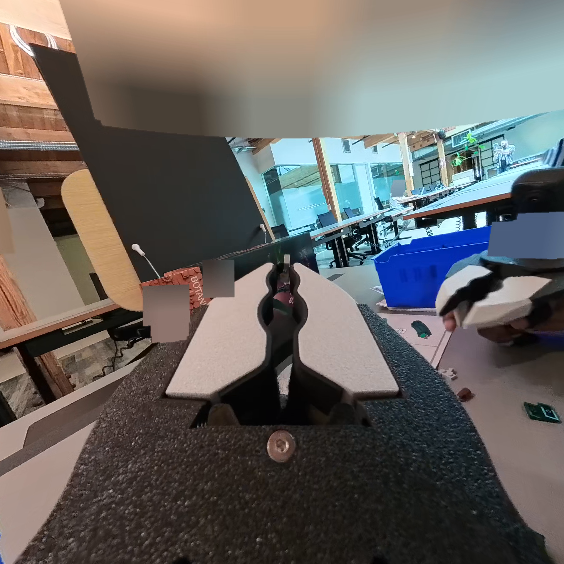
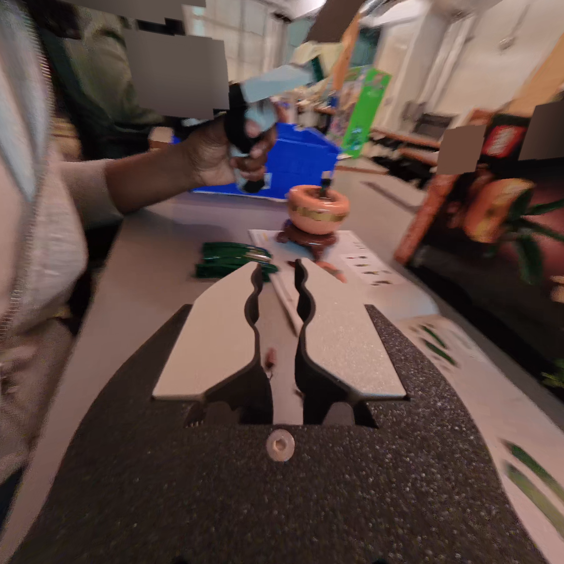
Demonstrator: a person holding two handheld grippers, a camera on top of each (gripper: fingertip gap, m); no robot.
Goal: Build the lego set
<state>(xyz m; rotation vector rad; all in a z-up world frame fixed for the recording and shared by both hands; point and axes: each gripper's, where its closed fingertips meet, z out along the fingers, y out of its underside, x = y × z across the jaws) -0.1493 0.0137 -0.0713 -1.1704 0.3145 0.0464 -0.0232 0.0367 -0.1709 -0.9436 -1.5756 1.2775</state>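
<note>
My left gripper (image 1: pixel 283 267) is raised off the table. Its jaws are almost together on what looks like a small dark lego piece (image 1: pixel 286 260) with a pale end. It also shows blurred in the right wrist view (image 2: pixel 305 76), held by a hand above the table. My right gripper (image 2: pixel 277 265) is slightly open and empty, low over the table. It points at a peach pot (image 2: pixel 317 207) with a gold band on a brown stand (image 2: pixel 305 239). A dark stem (image 2: pixel 325 184) stands in the pot. Green leaf pieces (image 2: pixel 232 259) lie left of the stand.
A blue bin (image 1: pixel 427 268) stands behind the work area. The lego box (image 2: pixel 488 213) stands at the right, and instruction pages (image 2: pixel 366 259) lie under the pot. Loose pieces lie on the table: a green cylinder (image 1: pixel 420 329), a brown bit (image 1: pixel 465 394) and a flat green piece (image 1: pixel 541 412).
</note>
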